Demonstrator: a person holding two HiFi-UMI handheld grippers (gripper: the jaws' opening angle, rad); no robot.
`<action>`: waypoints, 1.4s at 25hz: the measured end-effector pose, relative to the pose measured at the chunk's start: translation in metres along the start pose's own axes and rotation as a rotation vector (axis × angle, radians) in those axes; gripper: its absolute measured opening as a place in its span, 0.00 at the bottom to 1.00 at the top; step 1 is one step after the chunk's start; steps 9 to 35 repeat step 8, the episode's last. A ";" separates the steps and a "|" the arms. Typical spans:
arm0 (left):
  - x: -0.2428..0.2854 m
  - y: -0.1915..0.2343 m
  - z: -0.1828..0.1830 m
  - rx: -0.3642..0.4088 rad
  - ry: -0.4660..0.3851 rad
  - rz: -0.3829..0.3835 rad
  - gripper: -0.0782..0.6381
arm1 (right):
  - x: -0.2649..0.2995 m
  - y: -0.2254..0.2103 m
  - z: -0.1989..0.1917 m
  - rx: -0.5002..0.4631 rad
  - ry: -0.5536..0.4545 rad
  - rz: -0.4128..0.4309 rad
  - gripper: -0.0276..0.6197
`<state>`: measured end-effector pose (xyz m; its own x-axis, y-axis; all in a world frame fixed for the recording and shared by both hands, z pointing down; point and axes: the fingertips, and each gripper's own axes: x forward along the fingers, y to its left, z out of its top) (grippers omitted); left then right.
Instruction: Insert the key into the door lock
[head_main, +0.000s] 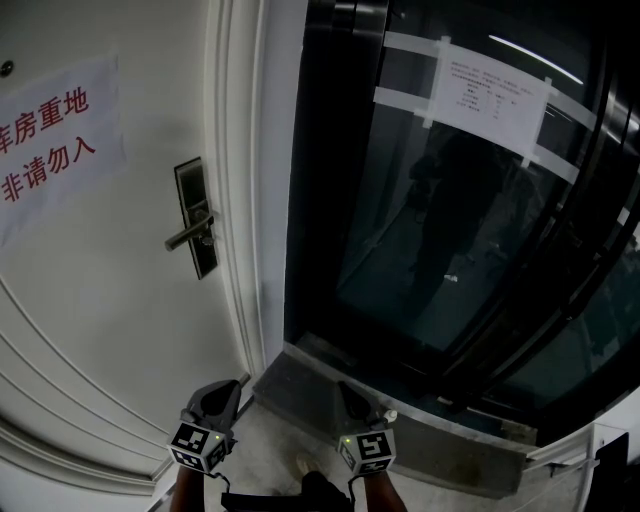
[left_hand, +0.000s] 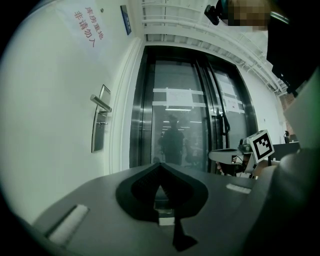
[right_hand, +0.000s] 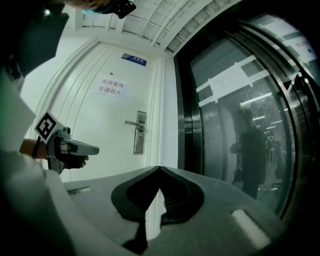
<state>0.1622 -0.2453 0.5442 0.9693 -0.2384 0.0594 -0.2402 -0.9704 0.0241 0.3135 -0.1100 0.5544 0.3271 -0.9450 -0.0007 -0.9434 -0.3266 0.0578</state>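
White door (head_main: 100, 300): door lock (head_main: 197, 200) w/ lever handle (head_main: 188, 236) at door's right edge. L gripper (head_main: 232, 388) well apart from lock, jaws closed, nothing seen betw. them. R gripper (head_main: 347, 392) just beside it, jaws closed, facing glass door (head_main: 450, 220).

The head view looks steeply down; both gripper views face level, well back; all share the door lock (head_main: 196, 217).

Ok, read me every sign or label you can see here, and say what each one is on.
"库房重地 / 非请勿入": red characters on the paper sign stuck to the white door.
Blue plaque above that door: too small to read.
Taped sheet on the glass door: print too small to read.
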 end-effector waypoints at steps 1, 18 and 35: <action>0.000 0.000 0.000 0.001 0.000 0.000 0.11 | 0.000 0.001 0.000 -0.002 0.000 0.001 0.04; -0.001 0.001 0.003 0.005 -0.006 -0.001 0.11 | 0.002 0.001 0.000 0.005 -0.008 0.001 0.04; -0.001 0.001 0.003 0.005 -0.006 -0.001 0.11 | 0.002 0.001 0.000 0.005 -0.008 0.001 0.04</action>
